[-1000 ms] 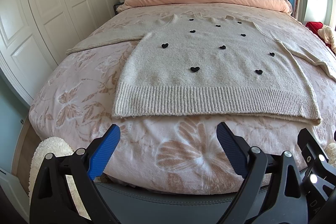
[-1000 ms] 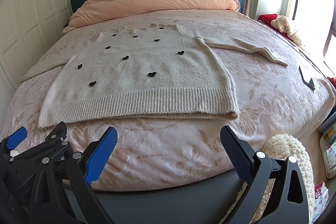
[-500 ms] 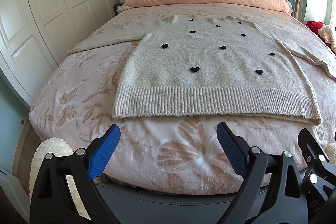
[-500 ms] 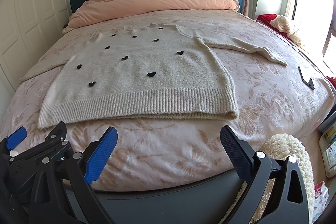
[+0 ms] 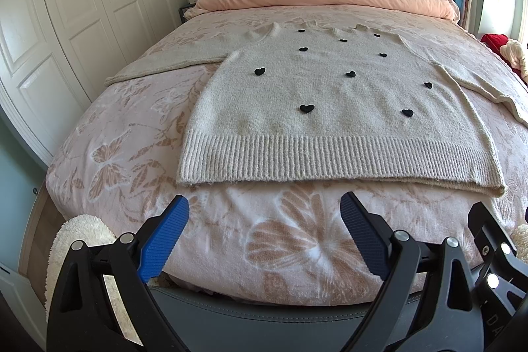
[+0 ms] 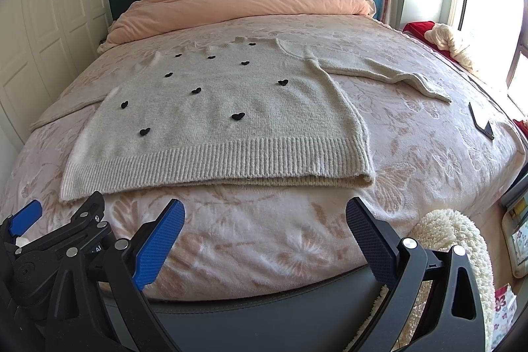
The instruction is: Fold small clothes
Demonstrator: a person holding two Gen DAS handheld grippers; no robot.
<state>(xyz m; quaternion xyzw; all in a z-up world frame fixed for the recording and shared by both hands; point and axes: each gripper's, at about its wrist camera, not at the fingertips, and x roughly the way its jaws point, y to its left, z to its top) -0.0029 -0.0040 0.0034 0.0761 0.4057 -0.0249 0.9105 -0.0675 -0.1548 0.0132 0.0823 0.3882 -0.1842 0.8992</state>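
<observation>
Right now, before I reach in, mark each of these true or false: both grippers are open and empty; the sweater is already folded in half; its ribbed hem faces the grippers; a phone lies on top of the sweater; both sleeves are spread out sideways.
1. The left gripper and right gripper are open and empty. True.
2. The sweater is folded in half. False: it lies spread flat on the bed.
3. Its ribbed hem faces the grippers. True.
4. A phone lies on the sweater. False: the dark flat object lies on the bedspread, apart from it.
5. Both sleeves are spread sideways. True.
</observation>
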